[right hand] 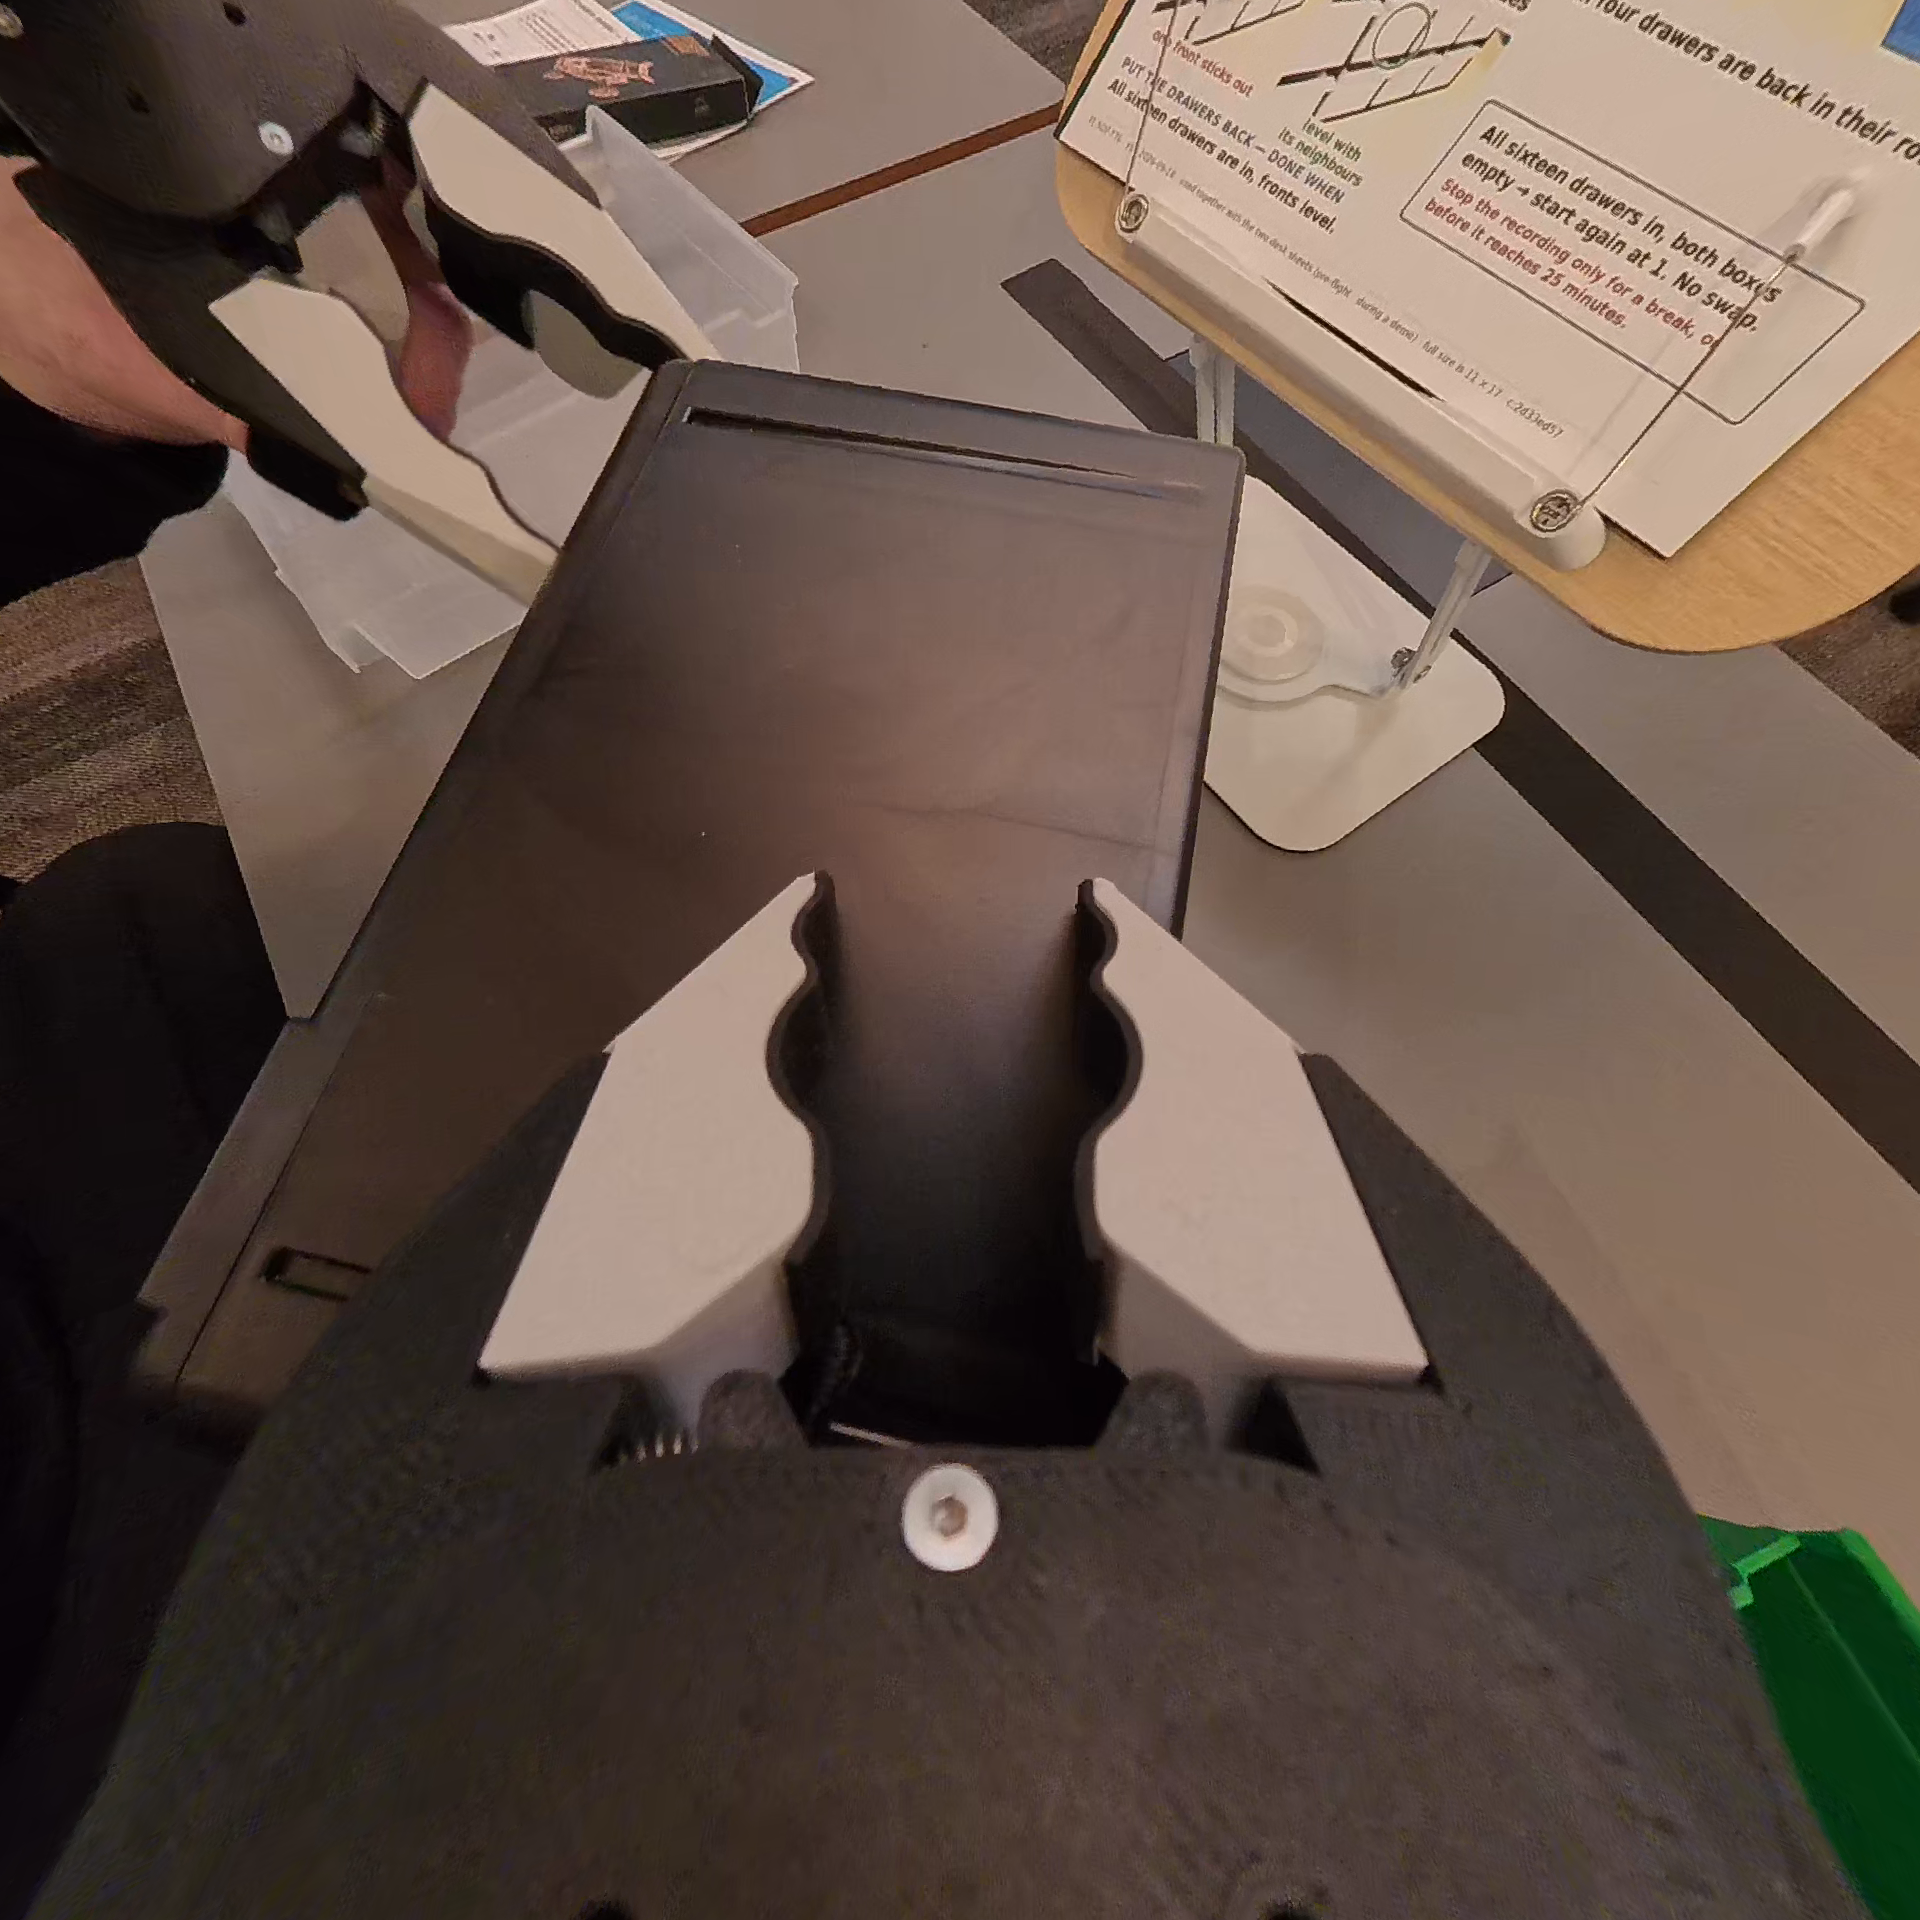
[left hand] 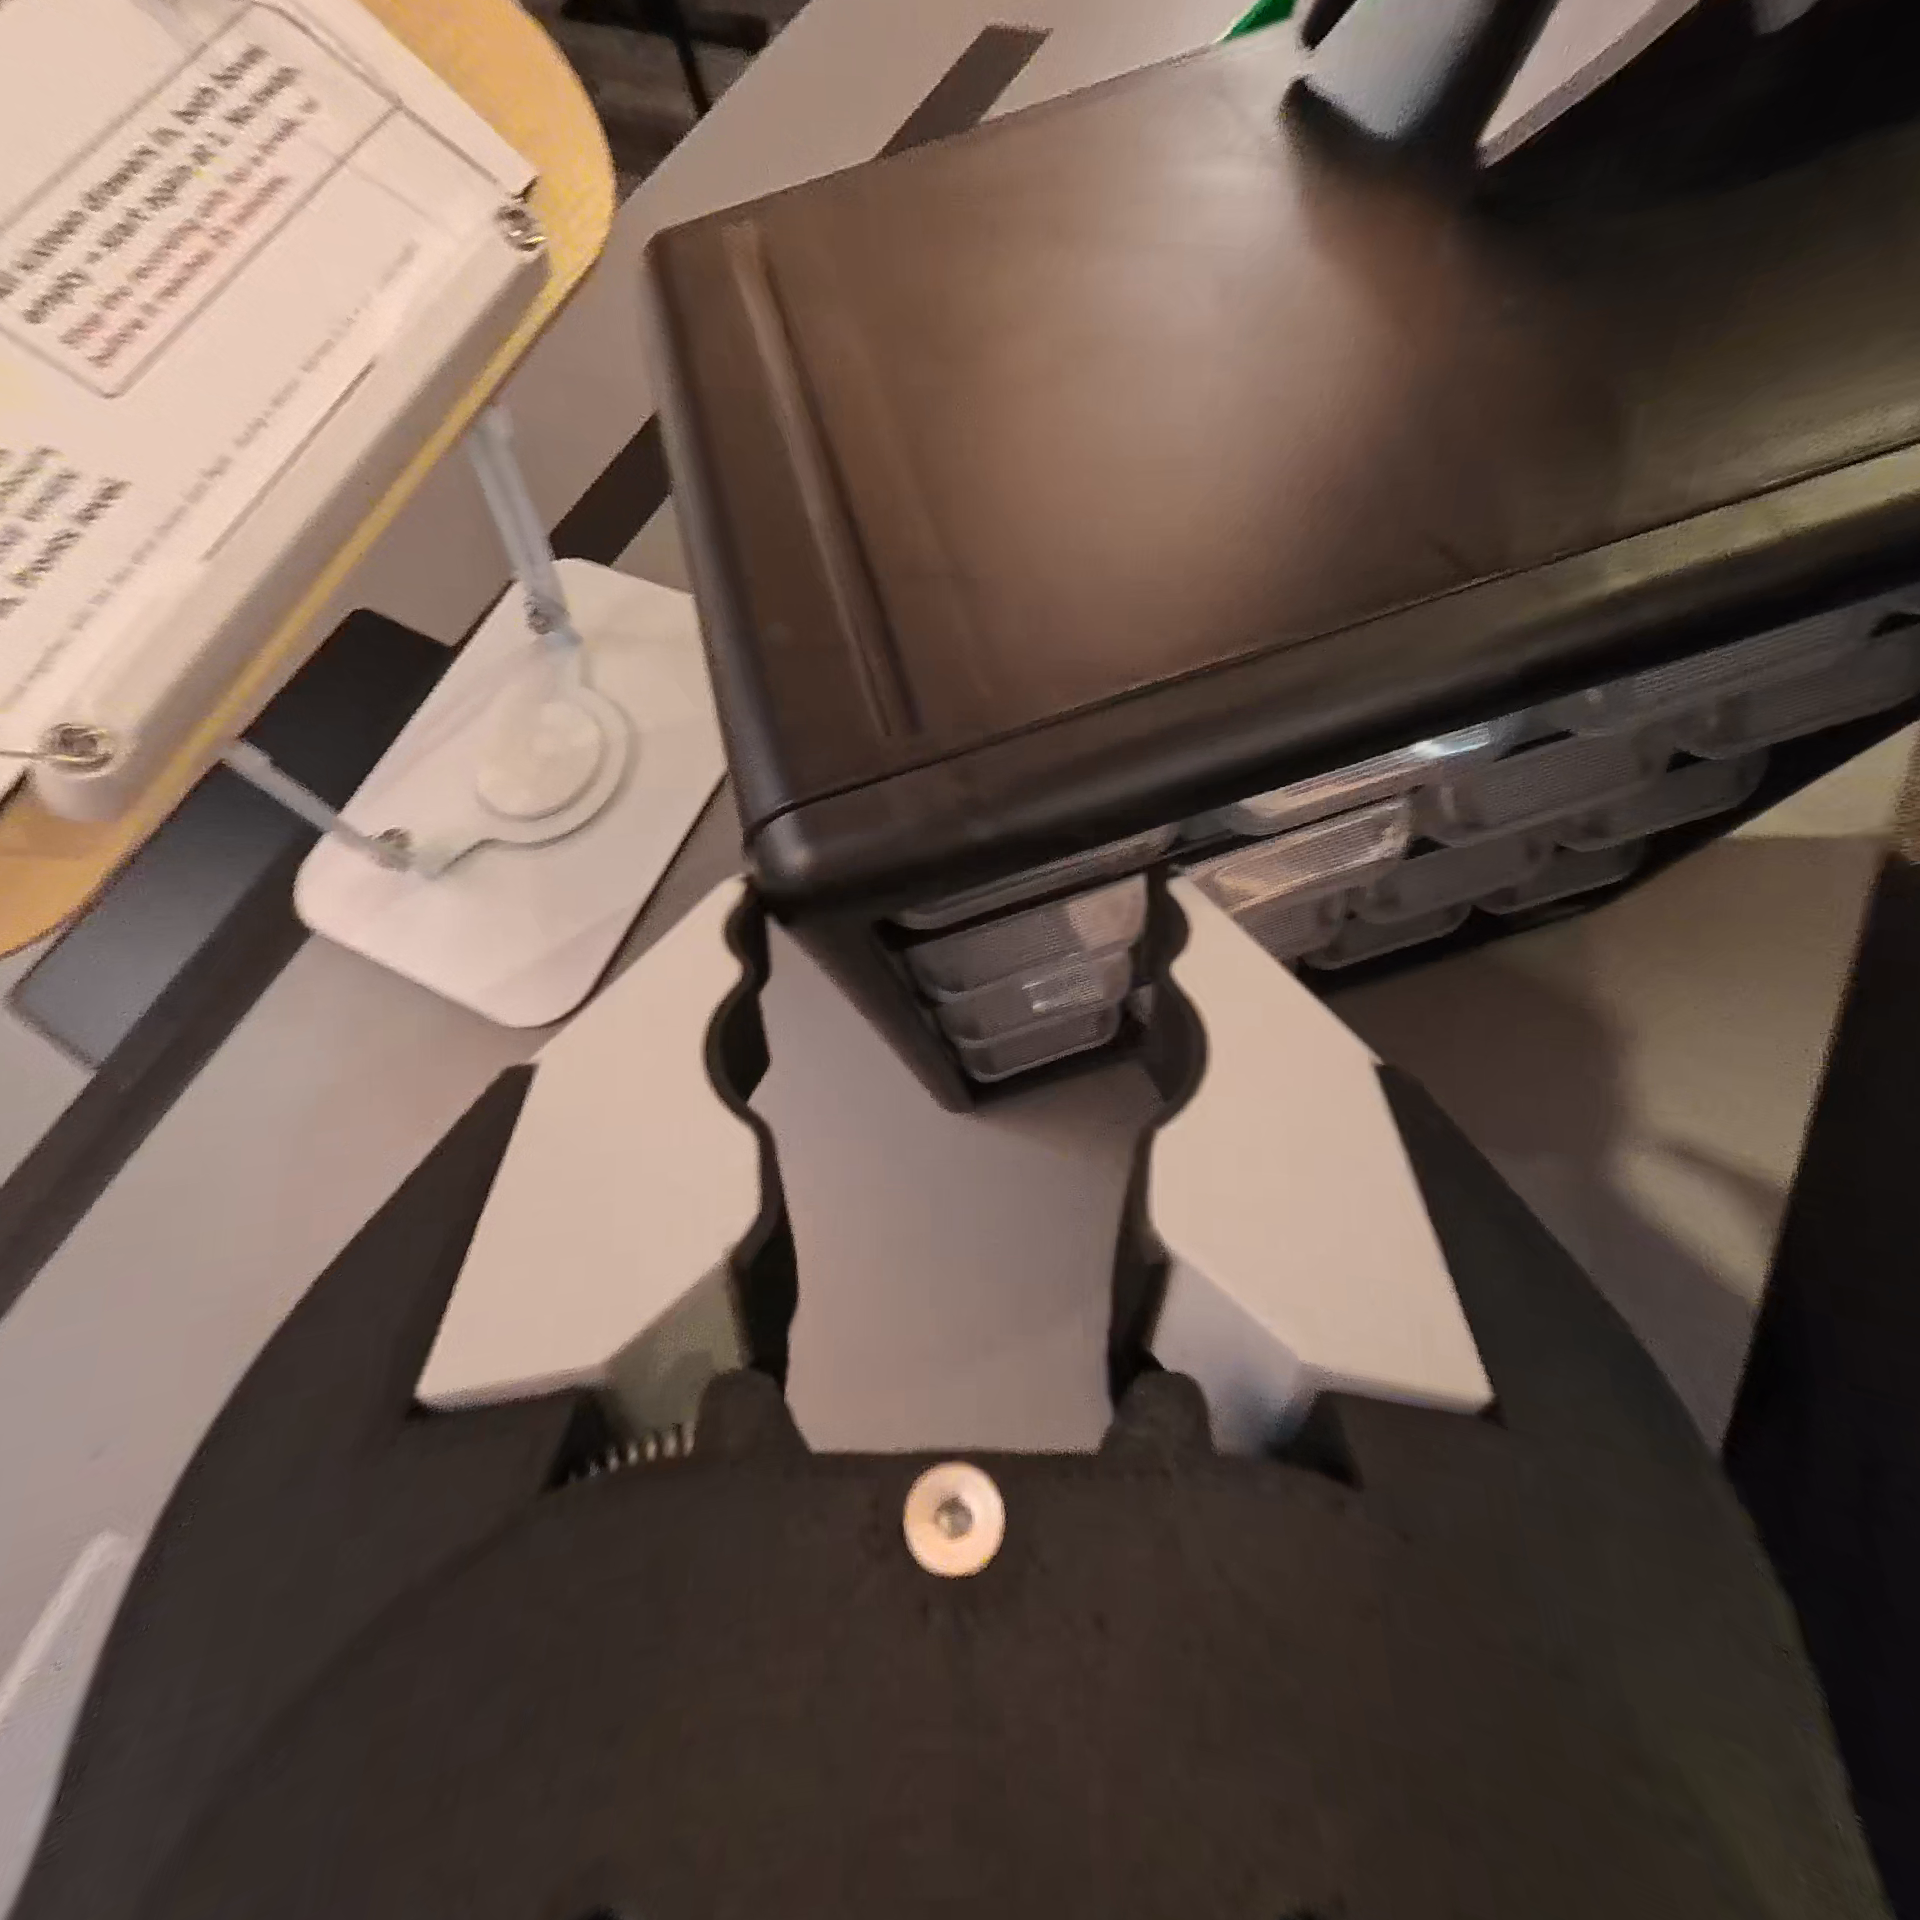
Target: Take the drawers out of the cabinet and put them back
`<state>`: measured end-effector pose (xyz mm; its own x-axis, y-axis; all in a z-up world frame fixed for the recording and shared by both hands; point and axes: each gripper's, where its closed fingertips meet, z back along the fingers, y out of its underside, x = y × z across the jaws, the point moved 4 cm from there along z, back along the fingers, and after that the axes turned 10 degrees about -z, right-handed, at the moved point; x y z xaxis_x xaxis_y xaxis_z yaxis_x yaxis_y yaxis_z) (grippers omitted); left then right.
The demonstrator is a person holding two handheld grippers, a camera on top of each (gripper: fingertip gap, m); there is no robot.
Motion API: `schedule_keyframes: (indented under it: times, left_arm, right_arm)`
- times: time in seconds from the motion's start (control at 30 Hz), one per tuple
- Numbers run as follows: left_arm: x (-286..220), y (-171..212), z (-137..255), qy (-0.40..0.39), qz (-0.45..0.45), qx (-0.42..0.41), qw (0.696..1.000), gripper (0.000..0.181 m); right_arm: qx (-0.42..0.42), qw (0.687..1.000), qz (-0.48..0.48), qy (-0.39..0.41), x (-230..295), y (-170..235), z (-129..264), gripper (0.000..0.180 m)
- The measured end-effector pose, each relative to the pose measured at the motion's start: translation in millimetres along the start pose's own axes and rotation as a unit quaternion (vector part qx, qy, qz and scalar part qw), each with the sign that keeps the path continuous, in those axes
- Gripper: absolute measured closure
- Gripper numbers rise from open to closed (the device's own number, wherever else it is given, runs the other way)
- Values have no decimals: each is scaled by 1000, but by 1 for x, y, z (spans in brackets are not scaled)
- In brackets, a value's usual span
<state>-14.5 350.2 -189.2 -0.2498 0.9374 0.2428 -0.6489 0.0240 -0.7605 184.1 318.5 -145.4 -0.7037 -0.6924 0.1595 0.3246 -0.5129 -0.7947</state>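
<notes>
Left wrist view, left gripper (left hand: 956, 914) jaws parted before cabinet (left hand: 1195, 468) corner, right gripper (right hand: 951, 904) jaws apart over its top.

A black plastic cabinet (right hand: 883, 675) with a smooth, softly glossy top fills the centre. Its drawers (left hand: 1039, 987) look like clear, shiny plastic. Upper right, printed paper (right hand: 1558, 156) lies on a pale wooden board (right hand: 1766, 561). The gripper body (right hand: 935, 1714) at the bottom is rough, grainy matt black, with a bright metal screw (right hand: 948, 1519).
</notes>
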Motion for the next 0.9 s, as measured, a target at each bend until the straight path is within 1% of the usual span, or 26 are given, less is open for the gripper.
schedule_keyframes:
  times: [0.03, 0.1, 0.17, 0.33, 0.47, 0.53, 0.6, 0.73, 0.83, 0.9]
  left_arm:
    - [-2, -1, -1, 6, 2, -7, 1000, 103]
    - [-5, 0, 0, 17, -2, -12, 1000, 97]
    - [-6, -1, 3, 24, 19, -18, 999, 102]
    - [-16, 8, 20, 14, 38, -9, 999, 111]
    - [-32, 16, 38, -5, 56, 0, 998, 115]
    - [-42, 20, 45, -20, 54, 7, 998, 112]
    - [-49, 24, 53, -37, 53, 14, 998, 115]
    - [-67, 30, 66, -46, 63, 2, 997, 112]
    - [-79, 31, 74, -47, 78, -14, 996, 116]
    - [-83, 32, 76, -65, 82, -19, 994, 122]
  right_arm:
    - [-2, 1000, 0, -1, 0, 0, 0, 135]
    - [-6, 1000, 0, -3, 0, 0, 1, 134]
    - [-3, 1000, 3, -7, 1, -1, 0, 134]
    - [3, 999, 30, -42, 4, -6, -8, 133]
    - [7, 995, 65, -70, 4, -16, -20, 132]
    - [5, 993, 81, -85, 4, -22, -28, 132]
    - [-3, 990, 99, -102, 4, -30, -36, 132]
    - [-8, 983, 133, -125, 4, -42, -50, 135]
    - [-19, 979, 150, -138, 3, -51, -60, 137]
    - [-32, 975, 171, -135, 2, -57, -66, 142]
